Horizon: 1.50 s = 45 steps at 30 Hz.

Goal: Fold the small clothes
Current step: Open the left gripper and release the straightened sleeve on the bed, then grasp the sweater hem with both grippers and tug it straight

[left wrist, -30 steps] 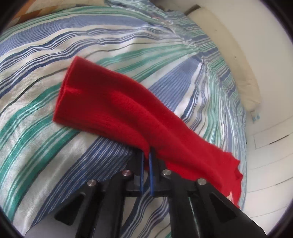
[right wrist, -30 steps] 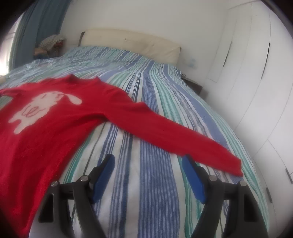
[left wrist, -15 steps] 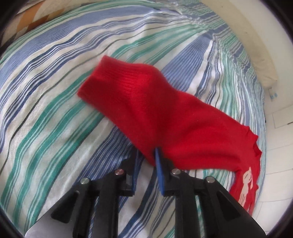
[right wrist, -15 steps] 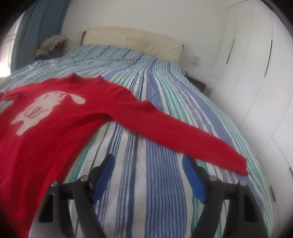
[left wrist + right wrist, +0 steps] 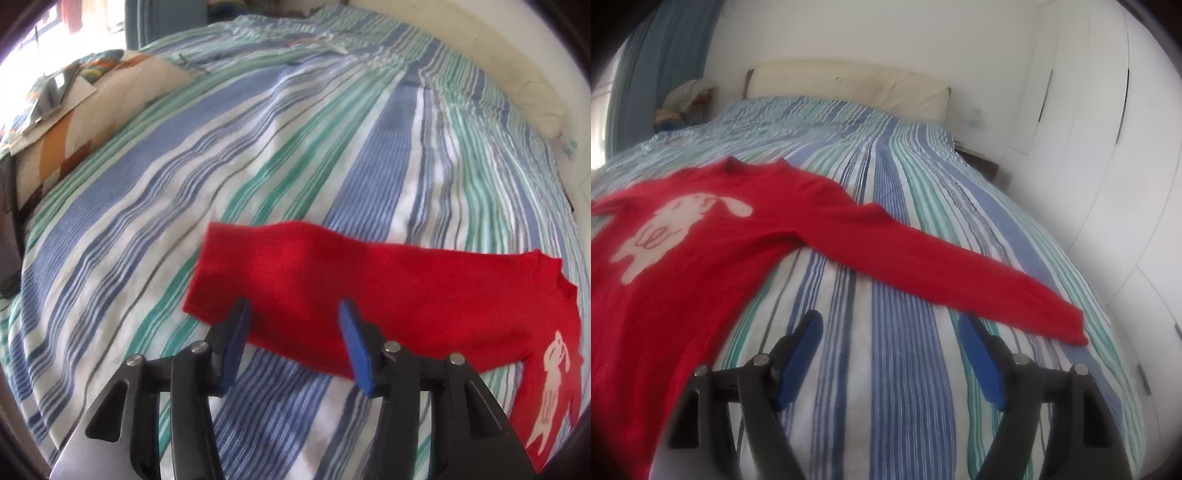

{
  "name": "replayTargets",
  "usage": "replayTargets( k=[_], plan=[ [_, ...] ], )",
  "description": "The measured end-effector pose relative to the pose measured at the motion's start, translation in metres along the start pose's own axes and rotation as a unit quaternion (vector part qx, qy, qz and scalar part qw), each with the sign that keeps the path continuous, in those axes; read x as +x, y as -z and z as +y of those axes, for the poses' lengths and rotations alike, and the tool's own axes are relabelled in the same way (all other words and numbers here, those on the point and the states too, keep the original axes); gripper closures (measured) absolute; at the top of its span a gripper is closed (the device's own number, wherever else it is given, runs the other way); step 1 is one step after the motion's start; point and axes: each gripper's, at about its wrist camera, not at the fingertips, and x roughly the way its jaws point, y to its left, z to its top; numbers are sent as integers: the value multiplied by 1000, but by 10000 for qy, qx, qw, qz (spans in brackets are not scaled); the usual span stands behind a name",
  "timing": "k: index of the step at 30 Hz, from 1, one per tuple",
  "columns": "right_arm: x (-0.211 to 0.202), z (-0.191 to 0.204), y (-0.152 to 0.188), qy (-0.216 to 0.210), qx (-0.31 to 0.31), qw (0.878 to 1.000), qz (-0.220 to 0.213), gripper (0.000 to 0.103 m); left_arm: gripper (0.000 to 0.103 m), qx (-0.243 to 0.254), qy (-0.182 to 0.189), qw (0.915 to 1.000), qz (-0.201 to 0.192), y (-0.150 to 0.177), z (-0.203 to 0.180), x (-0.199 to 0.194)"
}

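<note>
Sweater (image 5: 388, 295) flat on bedspread (image 5: 258, 166) | left jaws just opened above its sleeve | right jaws wide, sleeve beyond

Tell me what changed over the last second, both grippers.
The left gripper let go of the red sweater's sleeve: a second ago it was pinched shut on the sleeve's edge, its jaws have just been opening, and the sleeve now lies flat on the striped bedspread, unpinched. The view has also tilted up the bed. The right gripper stayed open over the bedspread, with the other sleeve outstretched as before.
</note>
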Motion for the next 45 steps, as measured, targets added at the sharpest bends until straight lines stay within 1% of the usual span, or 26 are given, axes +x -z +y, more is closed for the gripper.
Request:
replayTargets(
  k=[1,2,3,5,6,7,9,11,13,16,18,21,23,25,27,29,31,32,33,34,35,36,39,41,42,45],
  plan=[
    [-2,-1,0,17,-10,10000,-15,28,68,-93,-202,9997,62,4,9,8],
    [-4,-2,1,31,7,10000,-24,28,83,-136,-290,9995,-23,6,17,8],
    [-5,-5,1,50,45,10000,-32,28,88,-156,-408,9990,-90,7,23,6],
    [-6,-13,0,97,176,9998,-30,28,90,-183,-686,9974,-128,9,29,-1],
    [-5,-18,0,122,259,9996,-16,28,89,-182,-684,9974,-135,9,29,-7],
    [-3,-23,0,137,356,9993,12,28,84,-147,-798,9965,-178,10,28,-14],
    [0,-33,-1,127,604,9981,78,28,41,17,-940,9940,-555,18,18,-38],
    [1,-44,-1,103,880,9960,113,28,26,287,-663,9927,-965,33,0,-64],
    [1,-51,-1,131,1038,9944,117,28,22,565,-148,9921,-1108,55,-22,-82],
    [-2,-53,1,132,1065,9942,102,28,18,916,785,9873,-1033,96,-64,-99],
    [-5,-48,0,-73,1023,9947,36,28,18,1270,1384,9782,-888,125,-100,-104],
    [-10,-30,-5,-833,919,9923,69,28,18,1905,1666,9660,-523,179,-139,-110],
    [-15,-14,-4,-1810,1067,9763,517,28,18,2047,1662,9641,-328,209,-140,-114],
    [-26,1,9,-2717,1480,9446,1092,28,18,1932,1654,9668,-228,228,-125,-117],
    [-41,8,28,-3219,1944,9133,1566,28,18,1685,1713,9707,-90,244,-103,-116],
    [-55,13,49,-3518,2307,8878,1864,28,19,1588,2051,9655,215,260,-98,-113],
    [-58,26,70,-3778,2498,8638,2209,28,27,1826,2241,9570,254,271,-106,-113],
    [-56,34,78,-3892,2516,8545,2345,28,38,1967,2282,9533,231,274,-112,-113],
    [-51,44,83,-3929,2469,8518,2432,31,64,2053,2366,9493,261,274,-118,-111],
    [-47,53,87,-3900,2407,8539,2465,34,83,2067,2500,9452,381,273,-122,-107],
    [-43,61,89,-3923,2339,8545,2473,51,99,2018,2623,9420,565,272,-125,-102],
    [-40,67,89,-3951,2253,8556,2473,96,99,1960,2603,9435,598,272,-125,-102],
    [-42,65,87,-3803,2203,8596,2605,99,100,2204,2464,9425,491,276,-119,-115],
    [-57,61,81,-3446,1782,8831,2638,100,100,2260,2404,9426,521,280,-113,-118],
    [-62,59,80,-3316,1670,8894,2666,100,100,2276,2362,9431,545,283,-113,-117],
    [-57,57,85,-3072,1548,8964,2796,100,100,2325,2197,9459,541,289,-116,-106]
  ],
)
